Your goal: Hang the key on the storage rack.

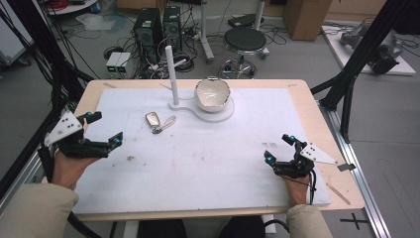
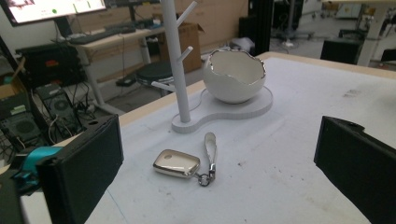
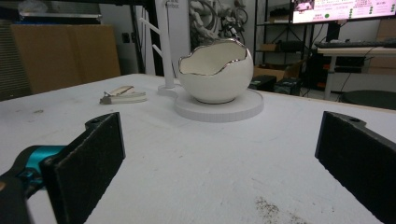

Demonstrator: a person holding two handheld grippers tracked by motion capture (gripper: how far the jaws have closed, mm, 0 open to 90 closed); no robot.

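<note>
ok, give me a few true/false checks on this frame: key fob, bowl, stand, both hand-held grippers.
1. The key fob lies flat on the white mat, held by nothing. True.
2. The bowl lies tipped over on the bare mat. False: it sits upright on the round end of the white base.
3. The left hand-held gripper is shut on the key fob. False: its jaws stand wide apart and the fob lies ahead of them.
4. The right hand-held gripper is open and holds nothing. True.
5. The key fob hangs from a peg of the stand. False: it lies on the mat beside the base.
</note>
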